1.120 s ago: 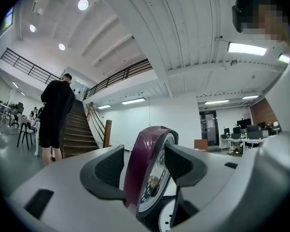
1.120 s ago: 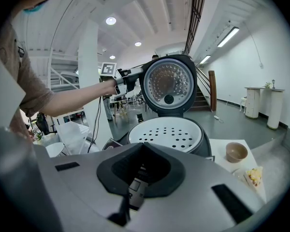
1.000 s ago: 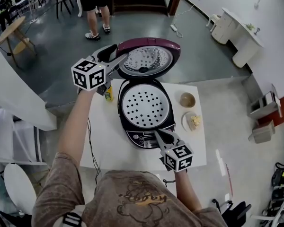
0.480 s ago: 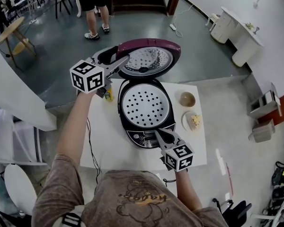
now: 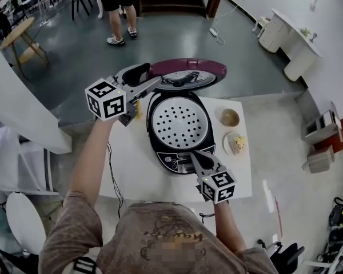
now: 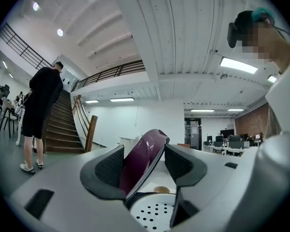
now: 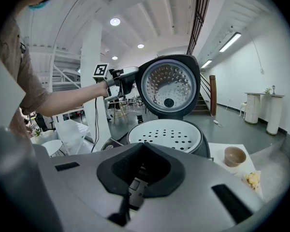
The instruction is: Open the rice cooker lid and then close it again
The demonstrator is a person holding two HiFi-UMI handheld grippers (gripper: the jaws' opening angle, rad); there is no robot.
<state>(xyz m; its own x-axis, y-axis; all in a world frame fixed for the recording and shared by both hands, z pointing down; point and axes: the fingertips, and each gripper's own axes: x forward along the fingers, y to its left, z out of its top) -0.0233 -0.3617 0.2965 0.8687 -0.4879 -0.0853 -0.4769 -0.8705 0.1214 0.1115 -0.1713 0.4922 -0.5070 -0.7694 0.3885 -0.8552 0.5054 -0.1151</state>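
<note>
Rice cooker (image 5: 160,153) on the white surface (image 5: 126,173), closing phase. The left gripper (image 5: 154,83) is clamped on the rim of the maroon lid (image 5: 188,68). Half a second earlier the lid's metal inner face showed broadly in the head view. It now appears nearly edge-on, which suggests the lid has begun to swing forward over the perforated steam tray (image 5: 178,121). The right gripper (image 5: 190,156), jaws together and empty, bears on the front control panel, apparently steadying the body. The lid is not yet latched.
</note>
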